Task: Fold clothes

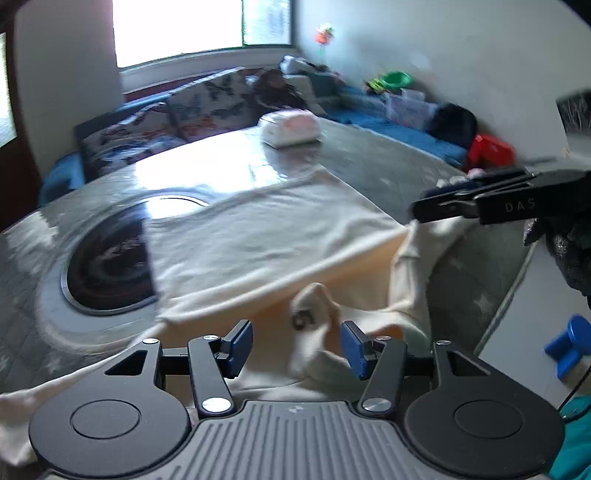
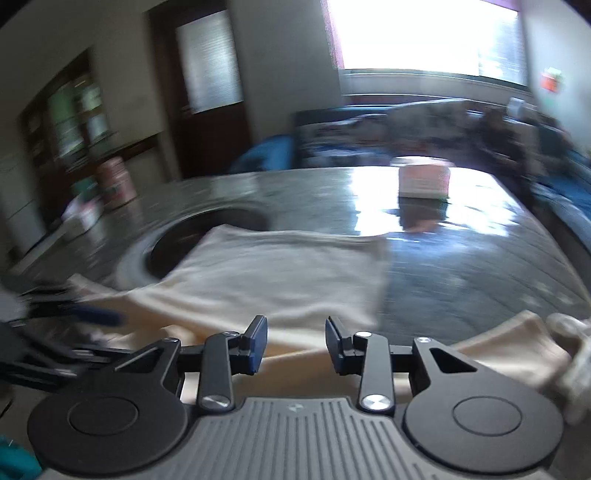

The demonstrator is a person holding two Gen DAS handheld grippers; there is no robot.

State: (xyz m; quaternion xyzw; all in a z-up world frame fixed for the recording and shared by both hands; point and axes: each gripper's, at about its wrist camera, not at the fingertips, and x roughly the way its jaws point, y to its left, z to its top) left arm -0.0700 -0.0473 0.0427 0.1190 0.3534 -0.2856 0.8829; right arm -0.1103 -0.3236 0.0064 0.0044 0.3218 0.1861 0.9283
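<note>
A cream garment (image 1: pixel 266 243) lies spread across the near half of a glossy grey tabletop (image 1: pixel 369 155), its far part folded flat and partly covering a round dark recess (image 1: pixel 107 269) set into the surface on the left. The near edge of the cloth is rumpled, with a raised fold bearing a small dark mark (it looks like a printed label) just ahead of the left gripper (image 1: pixel 297 345).

The left gripper's blue-padded fingers (image 1: pixel 240 345) stand apart, with the rumpled cloth showing between them but neither pad pressing on it. The right gripper (image 2: pixel 295 345) hangs over the near edge of the garment, its fingers (image 2: pixel 258 343) also parted and holding nothing; in the left wrist view it reaches in from the right, above the cloth's right corner, held by a dark-gloved hand (image 1: pixel 569 251).

At the far side of the tabletop sits a small white-and-pink box (image 1: pixel 290 129), well apart from the garment. Beyond the tabletop runs a blue sofa (image 1: pixel 388 110) with patterned cushions, under a bright window (image 1: pixel 177 29). Both views are blurred.
</note>
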